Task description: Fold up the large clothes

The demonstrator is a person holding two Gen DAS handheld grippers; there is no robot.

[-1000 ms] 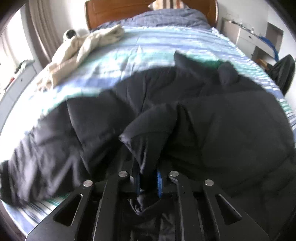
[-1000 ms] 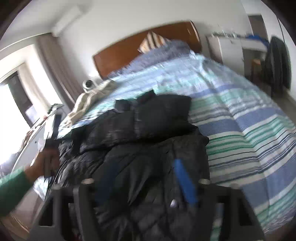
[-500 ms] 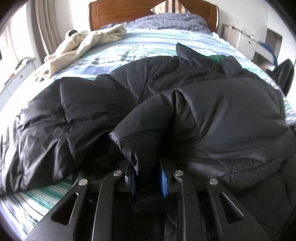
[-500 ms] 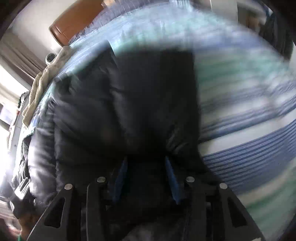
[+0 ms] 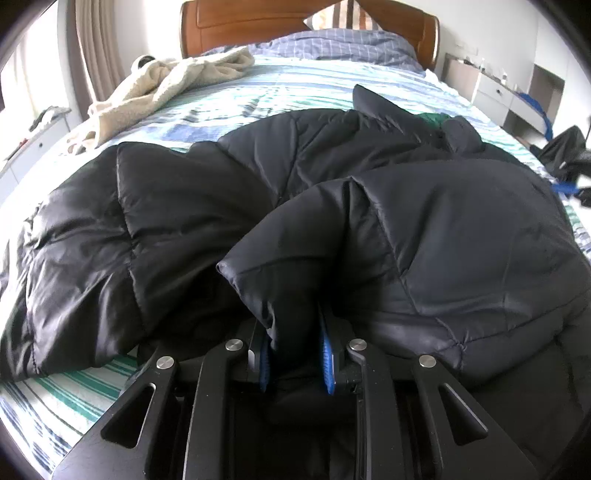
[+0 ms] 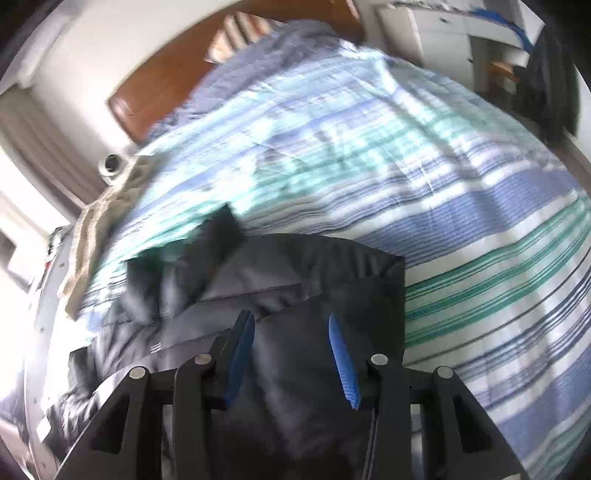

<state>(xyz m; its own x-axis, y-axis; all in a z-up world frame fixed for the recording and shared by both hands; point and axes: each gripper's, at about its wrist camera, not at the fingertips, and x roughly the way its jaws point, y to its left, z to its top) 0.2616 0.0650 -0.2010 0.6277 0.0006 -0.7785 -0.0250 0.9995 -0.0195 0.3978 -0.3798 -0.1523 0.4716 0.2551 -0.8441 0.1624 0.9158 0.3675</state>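
A large black puffer jacket [image 5: 461,229] lies spread over the striped bed [image 5: 295,85]. In the left wrist view my left gripper [image 5: 295,354] is shut on a thick fold of the jacket's near edge, with the blue pads [image 5: 327,365] pressing both sides. In the blurred right wrist view my right gripper [image 6: 291,347] points down over the jacket [image 6: 325,266]. Bunched black fabric fills the gap between its blue pads [image 6: 341,354], and I read that gripper as shut on it. The jacket's collar points toward the headboard.
A cream fleece garment [image 5: 166,85] lies at the bed's far left, also seen in the right wrist view [image 6: 92,236]. A wooden headboard [image 5: 277,22] and a pillow [image 5: 343,40] close the far end. White drawers [image 5: 495,92] and a dark bundle [image 5: 565,147] stand to the right.
My right gripper swung across the jacket and its jaws narrowed onto the fabric; more striped bed now shows ahead. The left gripper sank slightly, keeping its hold on the fold.
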